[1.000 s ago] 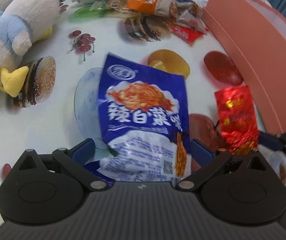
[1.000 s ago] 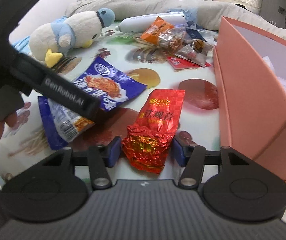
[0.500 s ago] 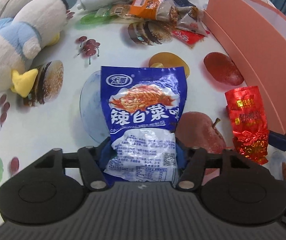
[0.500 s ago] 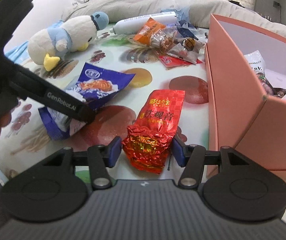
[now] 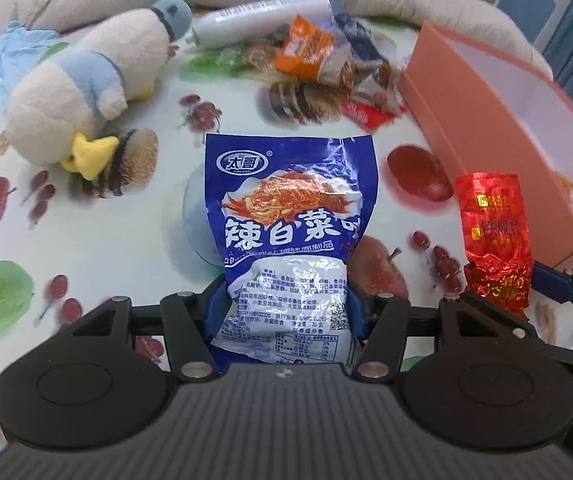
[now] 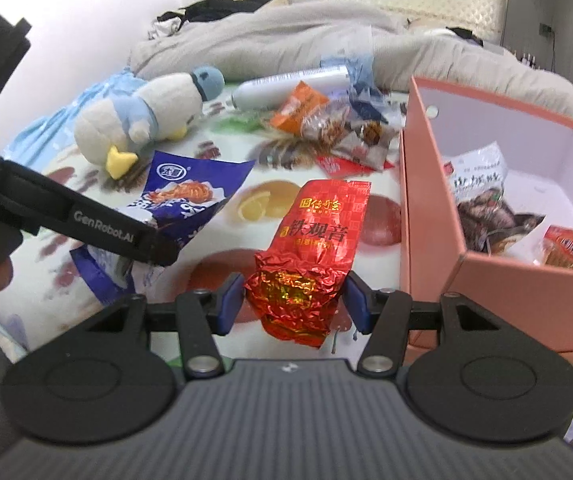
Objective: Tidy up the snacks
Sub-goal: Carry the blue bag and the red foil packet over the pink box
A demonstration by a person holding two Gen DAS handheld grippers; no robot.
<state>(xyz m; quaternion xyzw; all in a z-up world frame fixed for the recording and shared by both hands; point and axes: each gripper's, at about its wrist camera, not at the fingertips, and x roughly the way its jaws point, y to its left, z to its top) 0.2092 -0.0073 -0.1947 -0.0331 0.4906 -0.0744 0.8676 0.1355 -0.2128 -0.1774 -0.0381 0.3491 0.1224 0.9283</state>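
Observation:
My left gripper point(image 5: 284, 306) is shut on the lower end of a blue snack packet point(image 5: 290, 216) and holds it above the fruit-print tablecloth. My right gripper point(image 6: 294, 300) is shut on the crumpled end of a red foil tea packet point(image 6: 310, 248), also lifted; the same packet shows in the left wrist view point(image 5: 494, 236). The blue packet shows in the right wrist view point(image 6: 190, 200) under the left gripper's arm. A pink open box point(image 6: 430, 208) stands to the right with a few snack packets inside point(image 6: 482, 200).
A pile of loose snack packets point(image 6: 326, 120) and a white bottle point(image 6: 290, 86) lie at the back. A plush duck point(image 6: 146, 120) lies at the back left. A grey blanket point(image 6: 286, 32) lies behind. The pink box's wall point(image 5: 482, 120) is close on the right.
My left gripper closed on the blue packet and lifted it. Both grippers have risen with their packets, and the box's inside has come into view.

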